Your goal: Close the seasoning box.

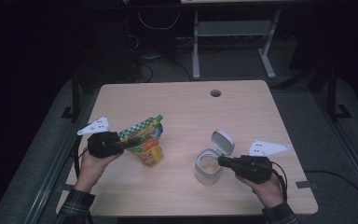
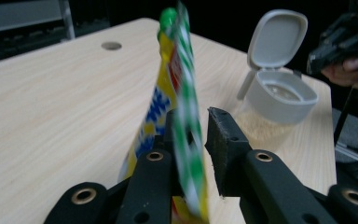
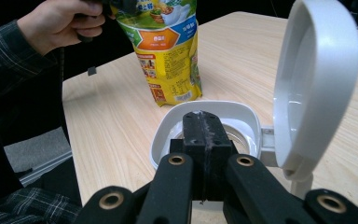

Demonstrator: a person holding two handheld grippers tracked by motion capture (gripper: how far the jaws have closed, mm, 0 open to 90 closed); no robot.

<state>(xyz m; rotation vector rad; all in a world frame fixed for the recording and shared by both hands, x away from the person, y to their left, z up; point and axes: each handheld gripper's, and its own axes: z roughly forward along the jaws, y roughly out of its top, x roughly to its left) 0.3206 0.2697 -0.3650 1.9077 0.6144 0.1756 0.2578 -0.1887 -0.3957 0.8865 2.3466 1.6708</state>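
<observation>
A green and yellow snack pouch (image 1: 147, 140) stands on the wooden table (image 1: 182, 102), left of centre. My left gripper (image 1: 133, 141) is at its upper edge. In the left gripper view the pouch (image 2: 186, 93) runs between the jaws of the left gripper (image 2: 193, 116), against the left pad, with a thin gap to the right pad, so the gripper is open. A clear container (image 1: 208, 168) with some pale contents stands to the right, its white flip lid (image 1: 223, 141) raised. My right gripper (image 3: 204, 114) is shut, nothing seen between its pads, with its tip over the container's rim (image 3: 168, 126).
A round cable hole (image 1: 215, 93) lies near the table's far edge. Beyond the table are a desk frame (image 1: 233, 42) and cables on the dark floor. The raised lid (image 3: 317, 79) stands close to the right of my right gripper's jaws.
</observation>
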